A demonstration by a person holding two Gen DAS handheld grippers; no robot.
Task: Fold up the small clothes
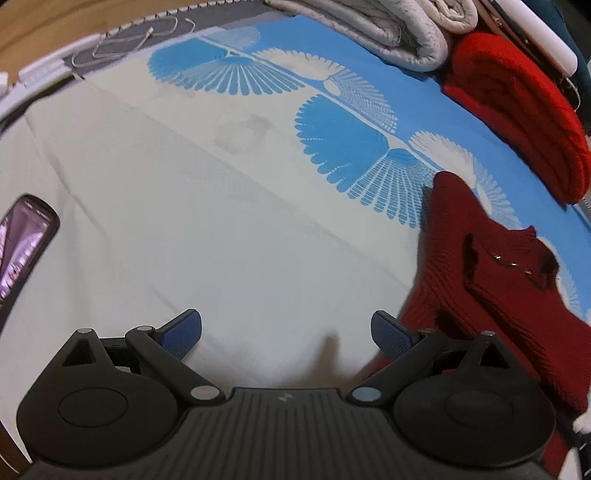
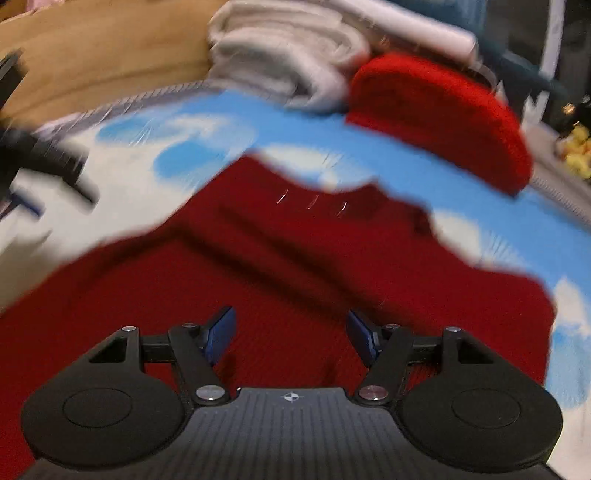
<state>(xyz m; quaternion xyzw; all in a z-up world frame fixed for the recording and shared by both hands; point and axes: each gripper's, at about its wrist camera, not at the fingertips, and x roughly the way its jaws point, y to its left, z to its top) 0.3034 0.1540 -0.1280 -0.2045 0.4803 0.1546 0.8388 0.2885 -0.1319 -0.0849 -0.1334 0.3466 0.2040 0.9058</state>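
A dark red knitted sweater (image 2: 303, 266) is spread on a bed sheet (image 1: 192, 229) printed in white and blue. The right gripper (image 2: 291, 332) is held over the sweater's near part, its fingers (image 2: 221, 332) released with nothing between them. The left gripper (image 1: 287, 334) is held over bare white sheet just left of the sweater, its fingers likewise spread and empty. At the far right, a folded bright red garment (image 1: 517, 110) and folded grey blankets (image 1: 388, 29) are stacked.

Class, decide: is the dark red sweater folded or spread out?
Spread out: the dark red sweater lies flat on the bedsheet, collar showing.
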